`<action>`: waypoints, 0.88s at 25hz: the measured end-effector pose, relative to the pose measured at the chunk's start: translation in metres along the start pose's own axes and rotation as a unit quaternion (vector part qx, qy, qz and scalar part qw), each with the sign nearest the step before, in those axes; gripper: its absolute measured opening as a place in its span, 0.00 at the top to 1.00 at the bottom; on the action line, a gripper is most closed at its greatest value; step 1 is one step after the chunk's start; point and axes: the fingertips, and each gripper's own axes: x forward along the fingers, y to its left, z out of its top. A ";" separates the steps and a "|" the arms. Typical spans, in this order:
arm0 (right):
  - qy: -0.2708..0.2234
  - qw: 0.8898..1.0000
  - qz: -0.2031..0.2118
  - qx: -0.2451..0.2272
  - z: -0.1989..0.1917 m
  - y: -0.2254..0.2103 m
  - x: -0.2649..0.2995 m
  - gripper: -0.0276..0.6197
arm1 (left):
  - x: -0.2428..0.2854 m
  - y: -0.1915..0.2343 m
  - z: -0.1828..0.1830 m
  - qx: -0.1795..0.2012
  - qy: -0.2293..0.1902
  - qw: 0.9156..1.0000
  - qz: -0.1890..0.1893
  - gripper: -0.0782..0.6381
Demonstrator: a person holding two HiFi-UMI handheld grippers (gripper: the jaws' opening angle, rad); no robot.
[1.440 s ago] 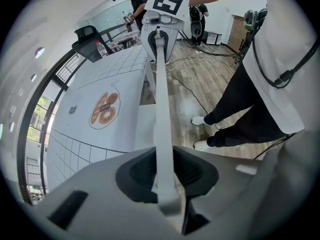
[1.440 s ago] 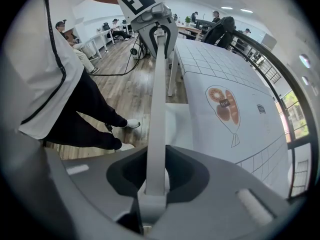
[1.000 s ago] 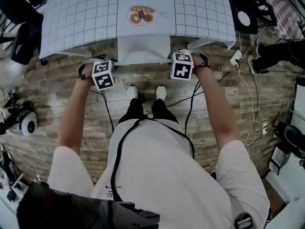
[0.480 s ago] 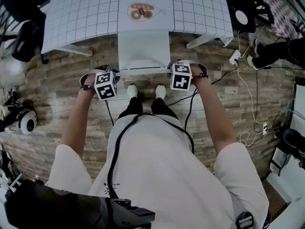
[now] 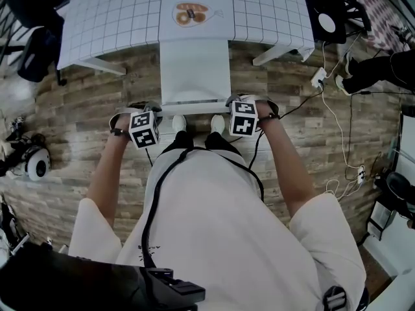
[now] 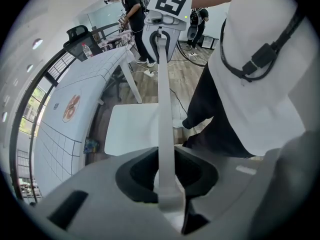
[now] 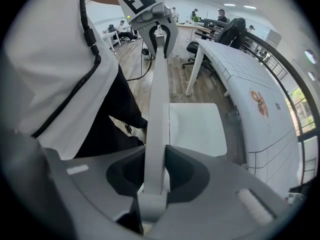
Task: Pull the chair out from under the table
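White plastic sits in both tools. The left gripper has its jaws pressed onto the thin top rail of the chair, one jaw on each side of it. The right gripper pinches the same rail at its opposite end. In the head view both grippers point steeply down with their marker cubes on top, one at each corner of the chair's back. The person's shoes stand just behind the rail, between the two grippers. The chair's flat white seat lies beyond the rail on the wood-plank floor. Most of the seat is out in the open, and only its far edge reaches the near edge of the table. The table has a white top with dark grid lines and a printed picture of bread near the middle of that edge. Cables trail over the floor to the right.
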 end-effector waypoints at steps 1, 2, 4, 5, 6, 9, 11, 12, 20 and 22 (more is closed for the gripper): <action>0.000 1.000 0.001 0.000 0.000 0.003 0.000 0.82 | 0.000 -0.003 0.000 -0.002 0.001 1.000 -0.001 0.78; -0.001 1.000 0.003 0.001 0.000 0.005 0.000 0.82 | 0.000 -0.005 0.000 -0.003 0.001 1.000 0.000 0.78; -0.004 1.000 0.006 0.003 0.000 0.009 0.000 0.82 | 0.001 -0.007 -0.002 -0.001 0.004 1.000 0.007 0.78; -0.007 1.000 0.007 0.005 -0.001 0.009 0.000 0.82 | 0.001 -0.007 -0.002 -0.001 0.004 1.000 0.008 0.77; -0.010 1.000 0.007 0.006 -0.001 0.009 -0.001 0.82 | 0.002 -0.008 -0.001 -0.003 0.003 1.000 0.007 0.77; -0.027 1.000 0.003 0.013 -0.002 0.008 -0.002 0.82 | 0.002 -0.010 0.001 -0.012 -0.003 1.000 0.006 0.77; -0.041 0.999 0.000 0.018 -0.003 0.011 -0.002 0.81 | 0.002 -0.010 0.002 -0.018 -0.001 1.000 0.009 0.76; -0.047 0.999 -0.001 0.020 -0.005 0.012 -0.002 0.82 | 0.002 -0.010 0.002 -0.020 0.002 1.000 0.010 0.76; -0.086 0.996 -0.006 0.007 -0.008 0.012 -0.006 0.82 | 0.007 -0.008 0.003 -0.035 0.032 0.999 0.023 0.75; -0.090 0.996 -0.007 -0.003 -0.008 0.012 -0.006 0.82 | 0.008 -0.006 0.002 -0.044 0.039 0.998 0.027 0.75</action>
